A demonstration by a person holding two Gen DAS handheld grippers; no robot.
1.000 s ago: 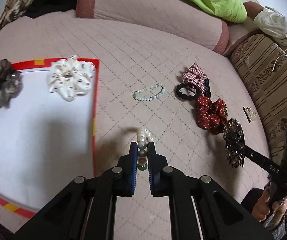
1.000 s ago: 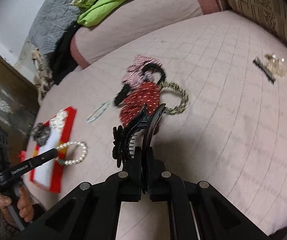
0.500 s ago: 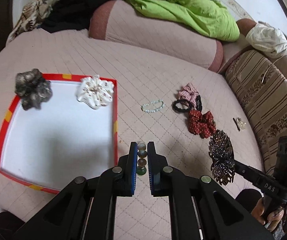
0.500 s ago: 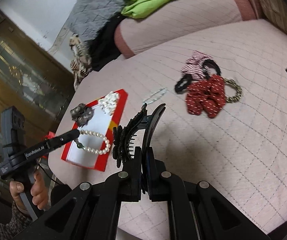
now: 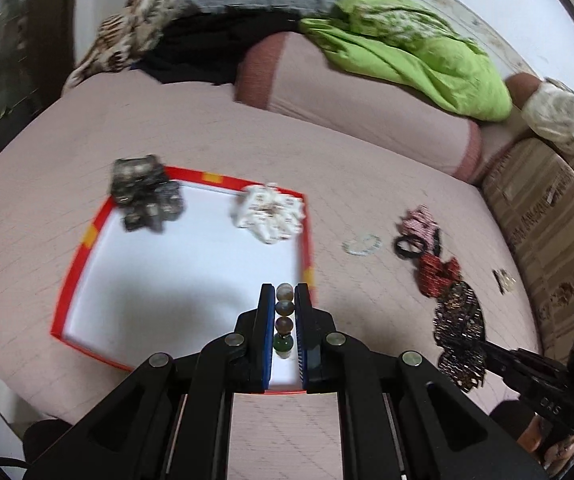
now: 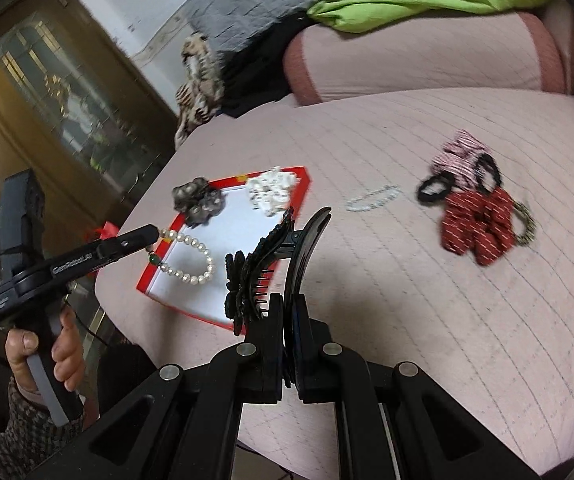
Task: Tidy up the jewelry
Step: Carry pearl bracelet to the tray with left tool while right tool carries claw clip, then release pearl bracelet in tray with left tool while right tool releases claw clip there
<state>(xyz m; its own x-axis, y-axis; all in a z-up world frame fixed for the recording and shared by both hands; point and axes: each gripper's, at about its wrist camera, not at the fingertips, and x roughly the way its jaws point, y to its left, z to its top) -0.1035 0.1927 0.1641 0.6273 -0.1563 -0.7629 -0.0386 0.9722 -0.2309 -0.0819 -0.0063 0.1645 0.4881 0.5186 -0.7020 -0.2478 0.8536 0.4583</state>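
Pink bed (image 6: 427, 280); hair claw (image 6: 275, 256) lengthwise, tip away

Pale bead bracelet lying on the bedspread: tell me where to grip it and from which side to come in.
Grip the pale bead bracelet across one arc of its loop, coming straight down from above. It lies flat on the bedspread as an open ring, so one finger can go inside the loop and one outside. The near arc looks best: it is clear of the black hair tie and the tray.

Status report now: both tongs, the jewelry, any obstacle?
Left tongs shut on pearl bracelet, over red tray. Right tongs shut on black hair claw. Nothing blocking.
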